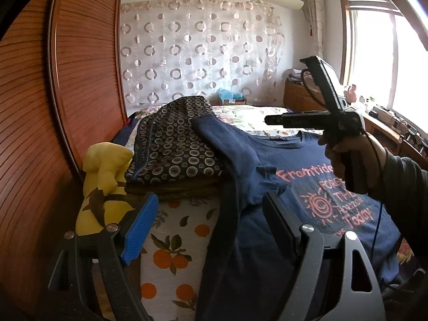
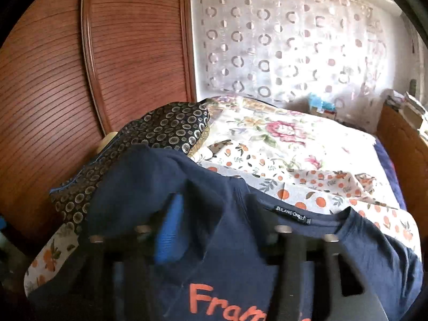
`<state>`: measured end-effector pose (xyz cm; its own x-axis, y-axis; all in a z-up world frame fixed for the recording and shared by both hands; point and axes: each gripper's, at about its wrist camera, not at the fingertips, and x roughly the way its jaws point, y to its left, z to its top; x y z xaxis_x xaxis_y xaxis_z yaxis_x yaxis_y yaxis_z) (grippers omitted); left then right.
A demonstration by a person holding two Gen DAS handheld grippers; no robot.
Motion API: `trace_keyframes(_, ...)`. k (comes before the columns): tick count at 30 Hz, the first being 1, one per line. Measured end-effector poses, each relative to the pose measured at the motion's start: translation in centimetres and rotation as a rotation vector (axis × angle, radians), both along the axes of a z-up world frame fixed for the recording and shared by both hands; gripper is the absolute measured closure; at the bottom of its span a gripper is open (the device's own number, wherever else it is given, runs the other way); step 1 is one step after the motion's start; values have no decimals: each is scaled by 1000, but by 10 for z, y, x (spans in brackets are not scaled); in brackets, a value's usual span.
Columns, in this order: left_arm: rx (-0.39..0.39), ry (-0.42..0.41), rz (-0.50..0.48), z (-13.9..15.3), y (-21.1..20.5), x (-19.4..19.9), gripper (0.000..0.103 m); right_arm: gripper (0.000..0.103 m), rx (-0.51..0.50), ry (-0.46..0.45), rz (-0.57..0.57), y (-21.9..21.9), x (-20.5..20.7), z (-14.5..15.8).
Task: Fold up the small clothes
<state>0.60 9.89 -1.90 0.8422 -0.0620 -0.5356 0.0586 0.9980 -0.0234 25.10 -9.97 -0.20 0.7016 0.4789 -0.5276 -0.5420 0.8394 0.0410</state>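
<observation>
Nearby, folded patterned cloth underlies the T-shirt sleeve.

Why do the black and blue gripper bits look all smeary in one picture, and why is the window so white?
Right wrist view: the right gripper is motion-blurred over the shirt. Left wrist view: daylight washes out the window; the left gripper looks sharp.

T-shirt on bed, right of folded pile
</observation>
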Motion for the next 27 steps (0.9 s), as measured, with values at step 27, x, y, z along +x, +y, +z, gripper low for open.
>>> trace_keyframes(27,-22,30,-152,-13,-86,30,23,42,-74,-36,-209,-214,-166,-20)
